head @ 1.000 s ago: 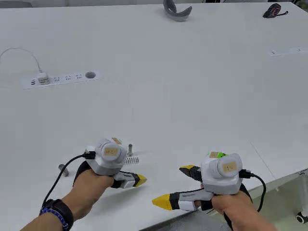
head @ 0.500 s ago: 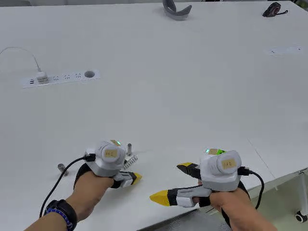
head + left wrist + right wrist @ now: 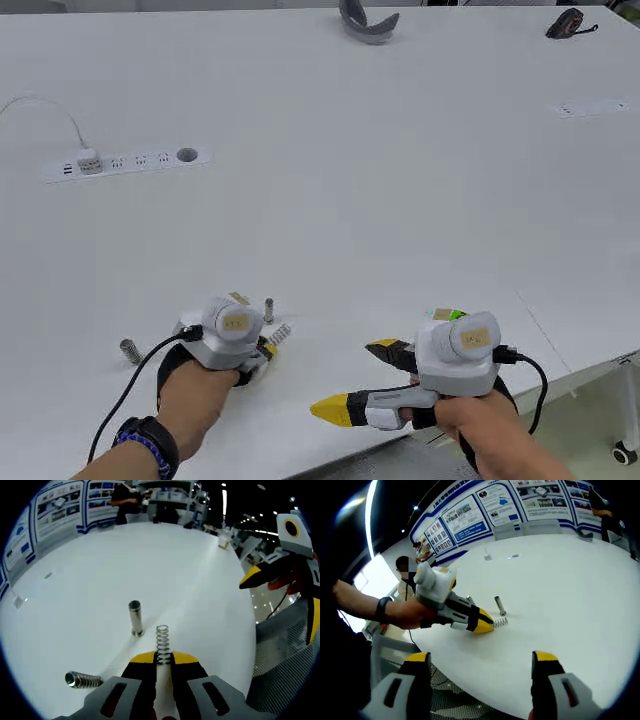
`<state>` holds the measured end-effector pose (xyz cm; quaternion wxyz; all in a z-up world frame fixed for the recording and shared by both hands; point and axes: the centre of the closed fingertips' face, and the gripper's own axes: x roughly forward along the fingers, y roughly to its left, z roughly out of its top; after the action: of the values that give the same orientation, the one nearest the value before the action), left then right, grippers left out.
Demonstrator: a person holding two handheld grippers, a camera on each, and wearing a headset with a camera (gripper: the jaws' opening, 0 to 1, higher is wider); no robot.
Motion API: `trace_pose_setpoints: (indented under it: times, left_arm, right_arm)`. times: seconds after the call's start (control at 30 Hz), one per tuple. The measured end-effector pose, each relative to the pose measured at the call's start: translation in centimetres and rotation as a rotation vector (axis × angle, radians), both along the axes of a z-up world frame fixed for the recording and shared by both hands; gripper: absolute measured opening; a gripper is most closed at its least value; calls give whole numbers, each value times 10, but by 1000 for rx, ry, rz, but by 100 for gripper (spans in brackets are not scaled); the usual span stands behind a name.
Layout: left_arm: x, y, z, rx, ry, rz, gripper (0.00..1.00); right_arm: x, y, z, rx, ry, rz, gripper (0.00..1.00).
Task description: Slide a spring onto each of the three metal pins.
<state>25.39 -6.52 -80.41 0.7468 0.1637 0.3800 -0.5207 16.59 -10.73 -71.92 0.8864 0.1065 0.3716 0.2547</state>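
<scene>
while the left gripper [image 3: 161,657] has its yellow-tipped jaws closed on one end of a spring [image 3: 162,640], the rest of the coil sticks out ahead of the tips, low over the table [image 3: 190,565]. just beside the spring's free end and a little to its left in the left gripper view, a pin [image 3: 134,617] stands upright on the table, its top bare; spring and pin are apart. a second pin [image 3: 82,680], with coils round it, lies on its side nearer the gripper and further left.

in the head view the left gripper [image 3: 268,348] sits near the table's [image 3: 400,200] front edge, with the spring [image 3: 279,334] slanting from its tips and the pin [image 3: 268,309] just behind. the second pin [image 3: 130,350] lies well to the left. the right gripper [image 3: 358,378] is held to the right, jaws spread wide with nothing between them, pointing toward the left one.

from the right gripper [image 3: 480,657] view, the left gripper [image 3: 482,625], spring [image 3: 500,622] and pin [image 3: 498,605] sit ahead between its parted jaws. a power strip [image 3: 125,163] lies further back on the left.
</scene>
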Motion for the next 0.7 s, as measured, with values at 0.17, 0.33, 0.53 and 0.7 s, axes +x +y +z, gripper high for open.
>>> trace_pose_setpoints:
  times: [0.17,0.33,0.53,0.7]
  left_arm:
    - [-9,7,1,-12,22,-8,10]
    - [-19,17,5,-26,40,-13,10]
    - [-32,35,10,-35,44,-22,10]
    - [-36,51,14,-32,47,-17,10]
  right_arm:
    - [0,0,-1,3,2,0,83]
    - [-1,3,-2,13,13,-1,83]
    - [0,7,-1,28,14,1,83]
    - [-2,11,-2,34,22,13,83]
